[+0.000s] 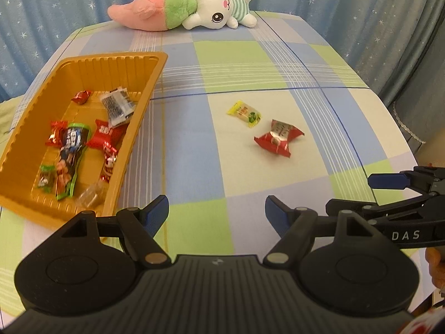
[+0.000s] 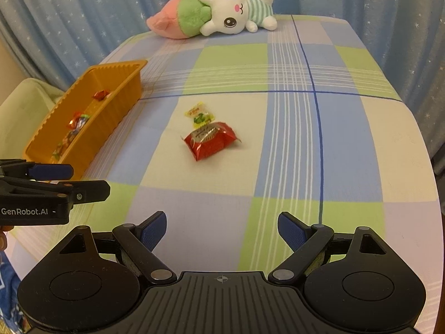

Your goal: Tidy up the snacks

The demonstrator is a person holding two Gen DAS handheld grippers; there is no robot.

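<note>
- Nearest to us, our left gripper (image 1: pixel 217 211) hovers over the checked blue, green and white cloth (image 1: pixel 194 178) with its blue-padded fingers (image 1: pixel 157 213) spread wide and nothing between them.
- Our right gripper (image 2: pixel 222 226) hangs beside it, fingers equally spread and empty; from the left wrist view it reaches in from the right edge, so both tools sit level at the near end of the desk, presumably poised to choose a target.
- Just beyond, on a pale square of the cloth, lies the red crinkled foil snack packet (image 2: pixel 210 139), with the small yellow and green sweet wrapper (image 2: pixel 199 116) touching or nearly touching its far side. These two are the only snacks outside the tray, so we judge them the remaining work; the red one is closer and bulkier, an easier pinch.
- To the left stands the orange ribbed plastic tray (image 1: pixel 25 142), already holding a jumble of wrapped snacks (image 1: pixel 83 144), red, dark and clear, which suggests the sorting is well along.
- Farthest away, a white plush rabbit in a striped shirt (image 1: pixel 217 8) lies against a pink and green plush cushion (image 1: pixel 150 8) at the far edge, well apart from the snacks.
</note>
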